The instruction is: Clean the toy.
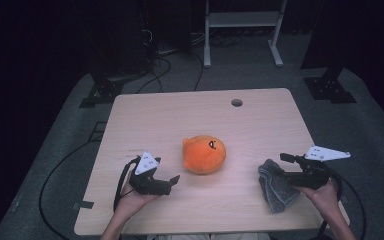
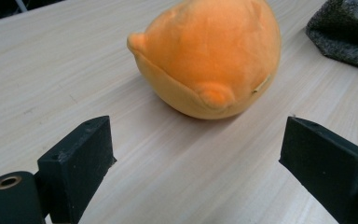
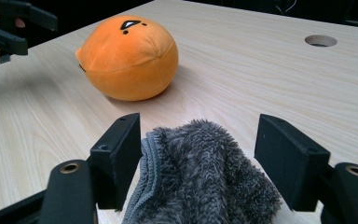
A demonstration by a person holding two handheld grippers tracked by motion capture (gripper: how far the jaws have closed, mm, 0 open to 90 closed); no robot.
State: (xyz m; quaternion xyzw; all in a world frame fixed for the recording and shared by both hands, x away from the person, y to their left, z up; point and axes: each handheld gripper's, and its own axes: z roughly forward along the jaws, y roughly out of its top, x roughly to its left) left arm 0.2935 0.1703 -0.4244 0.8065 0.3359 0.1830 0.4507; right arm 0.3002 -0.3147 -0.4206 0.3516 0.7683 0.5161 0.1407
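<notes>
Two handheld grippers work over a pale wooden table (image 1: 145, 120), which carries an orange plush toy and a grey cloth. That table has a round cable hole (image 1: 237, 102) near its far edge, well beyond the toy.

The orange plush toy (image 1: 204, 154) sits near the middle of the tabletop, a rounded ball with a small black face mark on its upper side and short nubs at its seam. Everything else is placed from it.

The grey fuzzy cloth (image 1: 276, 187) lies bunched to the right of the toy and nearer the person, well apart from it. In the right gripper view the cloth rises as a crumpled mound between that gripper's jaws, its stitched edge touching the left jaw, while a gap shows between the pile and the other jaw.

The right gripper (image 1: 284, 167) sits at the cloth, held by the person's right hand (image 1: 325, 196); its jaws stand wide, straddling the cloth without pinching it.

The left gripper (image 1: 172, 182) rests to the left of the toy, near it but not touching, held in the left hand (image 1: 130, 197). Its jaws are spread wide and hold nothing, and the toy lies just ahead of them in the left gripper view.
</notes>
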